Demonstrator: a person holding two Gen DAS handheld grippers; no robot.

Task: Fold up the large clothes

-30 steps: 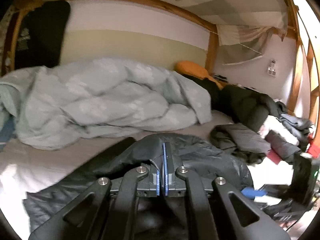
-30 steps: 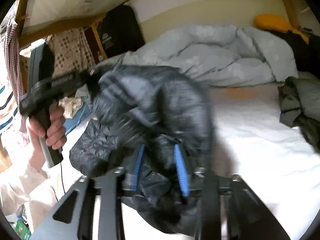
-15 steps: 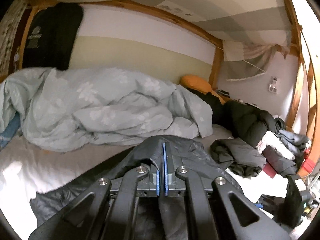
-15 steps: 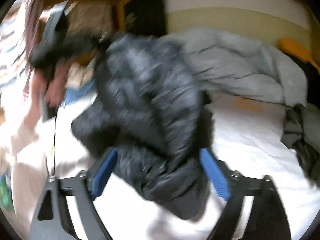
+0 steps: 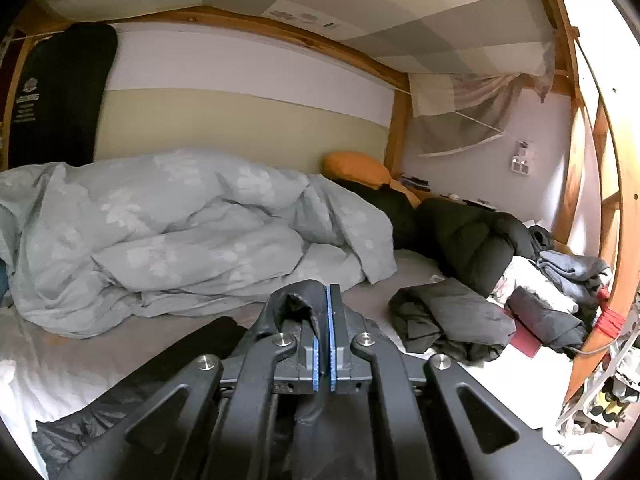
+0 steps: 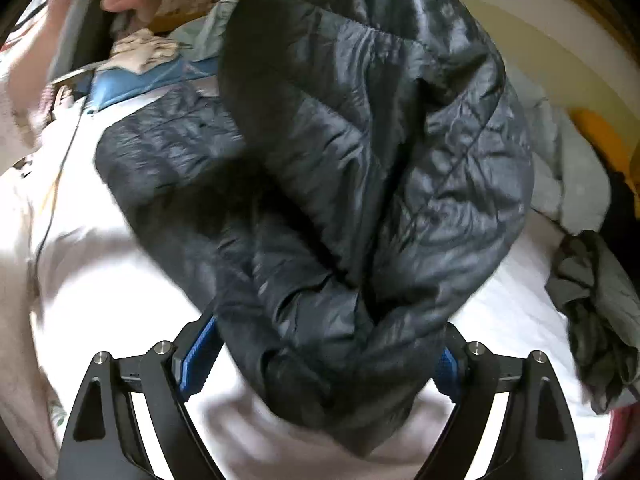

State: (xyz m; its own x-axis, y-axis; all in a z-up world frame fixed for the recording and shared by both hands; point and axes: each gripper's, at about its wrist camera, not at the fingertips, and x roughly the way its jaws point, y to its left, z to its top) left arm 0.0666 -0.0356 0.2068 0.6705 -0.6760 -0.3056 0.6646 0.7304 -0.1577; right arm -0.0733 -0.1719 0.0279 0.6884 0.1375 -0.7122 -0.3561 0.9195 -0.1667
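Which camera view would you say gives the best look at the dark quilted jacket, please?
The right wrist view: the dark quilted jacket hangs across most of it, stitching visible. The left wrist view shows only a pinched fold and dark fabric below the left gripper.

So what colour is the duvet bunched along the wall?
Pale blue-grey with faint white flowers: the duvet shows best in the left wrist view.

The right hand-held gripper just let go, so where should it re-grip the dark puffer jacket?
Take the jacket by the bunched lower fold hanging between the open right hand-held gripper, coming from below; the left hand-held gripper already pinches its top edge.
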